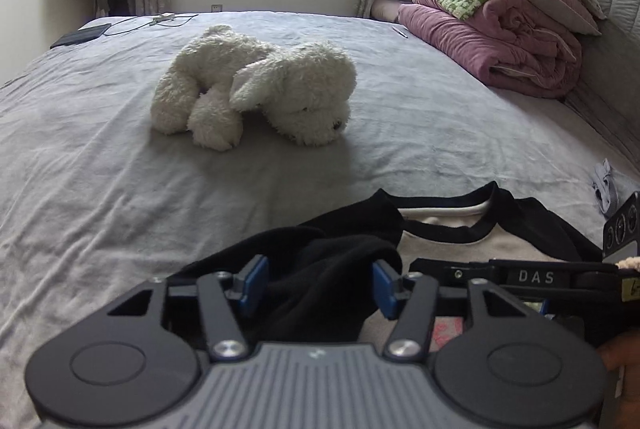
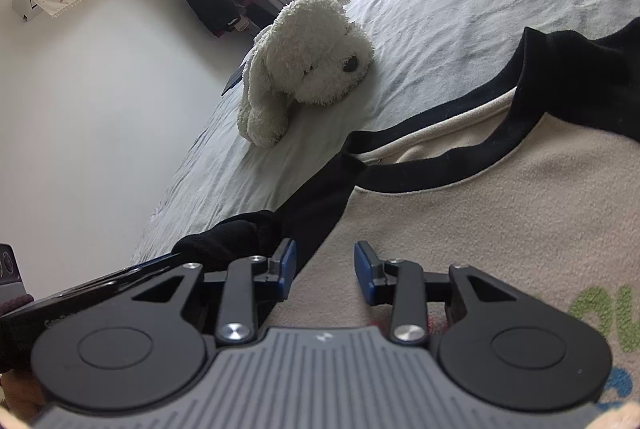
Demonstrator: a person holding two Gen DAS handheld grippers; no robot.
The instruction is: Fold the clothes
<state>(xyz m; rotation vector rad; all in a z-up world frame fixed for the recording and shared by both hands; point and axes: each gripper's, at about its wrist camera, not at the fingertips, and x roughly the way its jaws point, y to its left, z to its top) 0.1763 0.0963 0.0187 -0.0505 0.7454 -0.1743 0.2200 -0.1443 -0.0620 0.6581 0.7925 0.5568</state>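
A cream sweatshirt (image 1: 436,243) with a black collar and black sleeves lies on the grey bed sheet (image 1: 100,169). One black sleeve (image 1: 328,269) is bunched and folded in toward the body. My left gripper (image 1: 320,283) hangs over it, open, with the sleeve cloth lying loose between the blue pads (image 1: 256,281). In the right wrist view my right gripper (image 2: 325,267) is open just above the cream sweatshirt (image 2: 500,209), beside the black sleeve (image 2: 240,237); nothing is pinched. Part of the other gripper's body (image 1: 532,277) shows at the right.
A white plush dog (image 1: 256,85) (image 2: 308,61) lies mid-bed beyond the shirt. Folded pink and green quilts (image 1: 500,13) are stacked at the back right against the grey headboard (image 1: 612,49). A dark flat device with a cable (image 1: 82,34) sits at the far left corner.
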